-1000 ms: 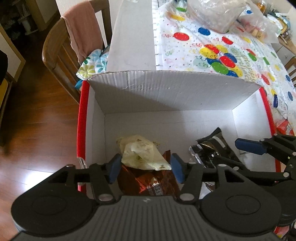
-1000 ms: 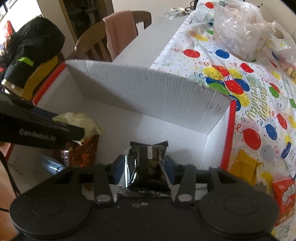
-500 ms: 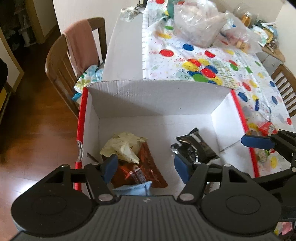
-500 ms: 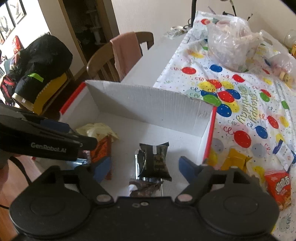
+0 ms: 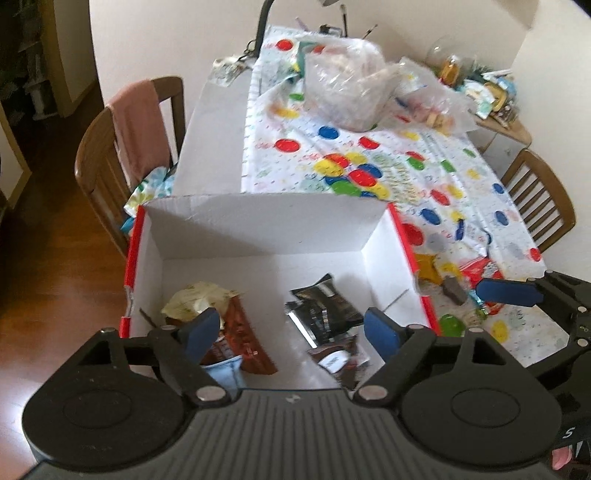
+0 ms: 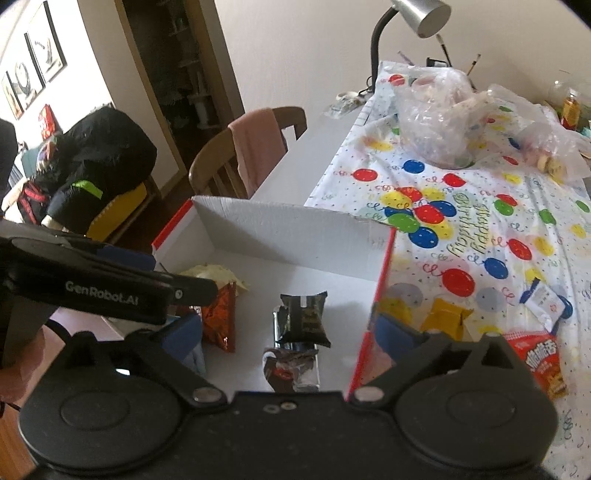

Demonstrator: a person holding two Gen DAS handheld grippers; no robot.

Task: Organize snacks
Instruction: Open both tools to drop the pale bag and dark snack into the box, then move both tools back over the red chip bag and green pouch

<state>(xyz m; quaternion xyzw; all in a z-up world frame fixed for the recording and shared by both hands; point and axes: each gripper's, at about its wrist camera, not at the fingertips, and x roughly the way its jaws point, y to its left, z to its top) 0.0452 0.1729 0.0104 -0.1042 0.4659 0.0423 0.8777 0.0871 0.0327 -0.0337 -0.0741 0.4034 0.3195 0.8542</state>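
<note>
A white cardboard box (image 5: 266, 225) (image 6: 288, 232) with red edges holds several snacks: a pale yellow bag (image 5: 195, 301) (image 6: 218, 275), a brown-orange packet (image 5: 243, 341) (image 6: 221, 321), a light blue packet (image 5: 225, 373), black packets (image 5: 325, 308) (image 6: 304, 319) and a dark wrapper (image 5: 338, 360) (image 6: 290, 369). My left gripper (image 5: 291, 330) is open and empty above the box's near side. My right gripper (image 6: 288, 334) is open and empty above the box's right wall. More snacks lie on the tablecloth: a yellow packet (image 6: 445, 319), a red bag (image 6: 541, 360) and a white packet (image 6: 546, 302).
The balloon-print tablecloth (image 6: 480, 206) covers the table, with clear plastic bags (image 6: 439, 122) at its far end and a desk lamp (image 6: 417, 18). A wooden chair with a pink cloth (image 5: 136, 125) stands at the left, and another chair (image 5: 543, 206) at the right.
My right gripper opened and let go of the black packet, which now lies in the box. Both grippers rose and drew back, and the left opened wider.
</note>
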